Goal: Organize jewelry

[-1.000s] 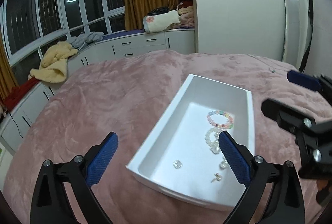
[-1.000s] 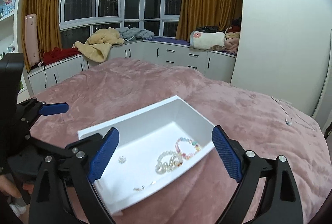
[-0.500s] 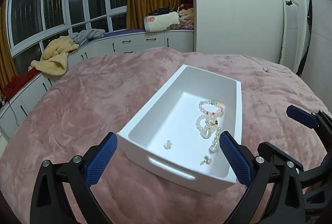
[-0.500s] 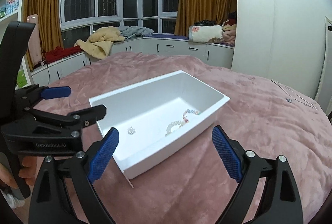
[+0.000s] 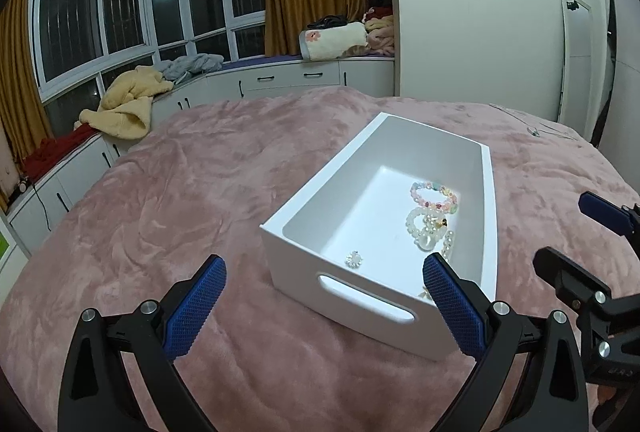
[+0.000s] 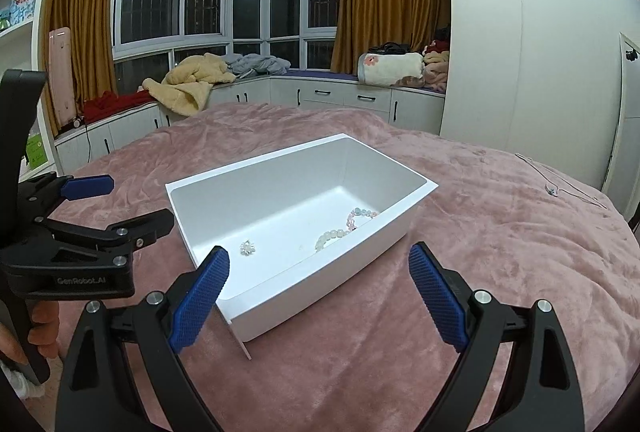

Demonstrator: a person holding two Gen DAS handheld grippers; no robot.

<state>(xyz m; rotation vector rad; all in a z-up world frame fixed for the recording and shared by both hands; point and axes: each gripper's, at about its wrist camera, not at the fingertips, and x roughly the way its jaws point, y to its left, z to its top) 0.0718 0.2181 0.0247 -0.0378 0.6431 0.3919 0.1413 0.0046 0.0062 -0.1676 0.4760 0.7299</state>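
A white rectangular box (image 5: pixel 304 252) lies on the pink bedspread; it also shows in the right wrist view (image 6: pixel 280 304). Inside lie a pastel bead bracelet (image 5: pixel 434 191), a white pearl bracelet (image 5: pixel 426 228) and a small crystal earring (image 5: pixel 354 259). The earring (image 6: pixel 247 248) and bracelets (image 6: pixel 344 228) show in the right wrist view too. My left gripper (image 5: pixel 324 308) is open and empty, just short of the box's near end. My right gripper (image 6: pixel 318 296) is open and empty, over the box's near corner. A thin necklace (image 6: pixel 554 187) lies on the bed at the far right.
The pink bedspread (image 5: pixel 180 191) fills the foreground. White cabinets with piled clothes (image 6: pixel 192 83) run under the windows behind. A white wall (image 5: pixel 480 11) stands at the right. The right gripper shows at the right edge of the left wrist view (image 5: pixel 592 272).
Both grippers have pulled back and lowered, so the box sits farther ahead and is seen from lower. The jewelry in the box has not moved.
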